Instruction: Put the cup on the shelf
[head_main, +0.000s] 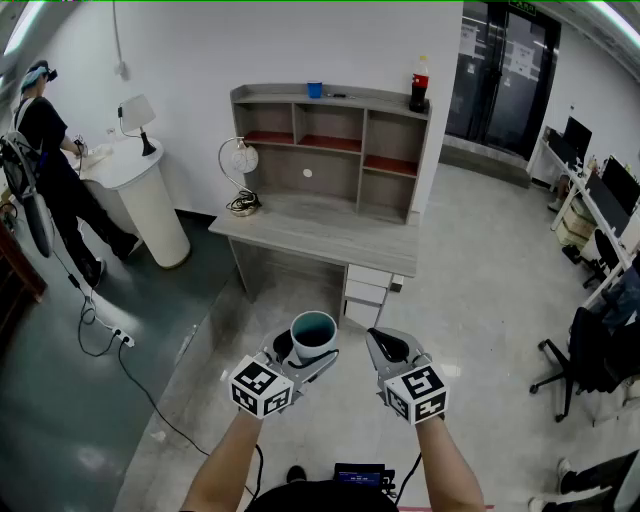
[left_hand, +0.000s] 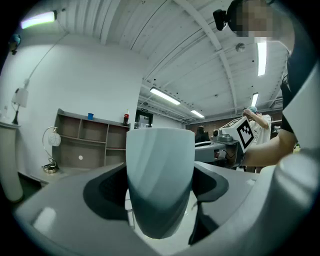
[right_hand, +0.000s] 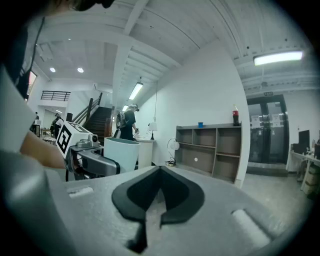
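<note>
Above the open floor, well short of the wooden shelf (head_main: 330, 143), the left tool (head_main: 303, 360) clamps an upright pale cup (head_main: 313, 333); the right tool (head_main: 388, 348) hangs beside it, jaws together.

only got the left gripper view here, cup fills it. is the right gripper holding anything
Observer: No, the right gripper is shut, with nothing between its jaws.
Operator: anything inside the cup
Observer: The head view looks down into the cup: teal inside, and it looks empty.
Operator: whats under the desk, its hidden here
Observer: White drawers sit under the desk, at its right end in the head view.
</note>
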